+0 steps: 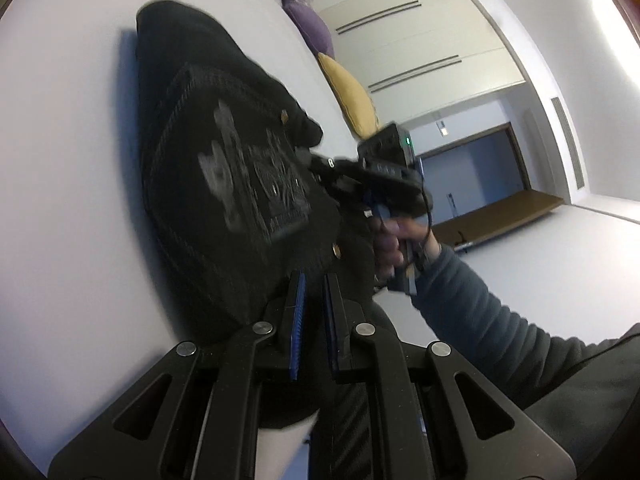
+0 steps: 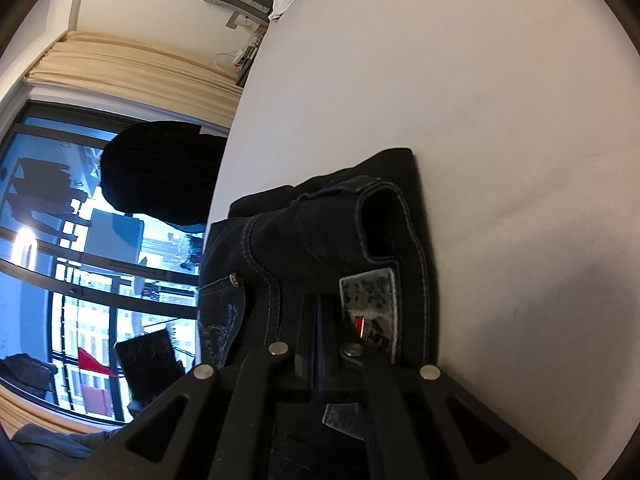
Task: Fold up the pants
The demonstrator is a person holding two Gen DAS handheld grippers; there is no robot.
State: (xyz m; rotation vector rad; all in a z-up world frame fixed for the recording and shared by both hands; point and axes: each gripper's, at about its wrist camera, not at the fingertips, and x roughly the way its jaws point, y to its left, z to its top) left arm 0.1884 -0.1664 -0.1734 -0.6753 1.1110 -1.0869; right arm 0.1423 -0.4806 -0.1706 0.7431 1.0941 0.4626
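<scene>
Left wrist view: the left gripper [image 1: 314,280] was clamped on the black pants [image 1: 224,168], which lay on the white bed [image 1: 72,160]; a hand [image 1: 394,244] held the right gripper [image 1: 316,162].
Right wrist view: right gripper [image 2: 318,300] was closed on the pants [image 2: 320,224] beside their patch [image 2: 370,304].

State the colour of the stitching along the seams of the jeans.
Light, whitish stitching on dark jeans, clearest in the right wrist view.
</scene>
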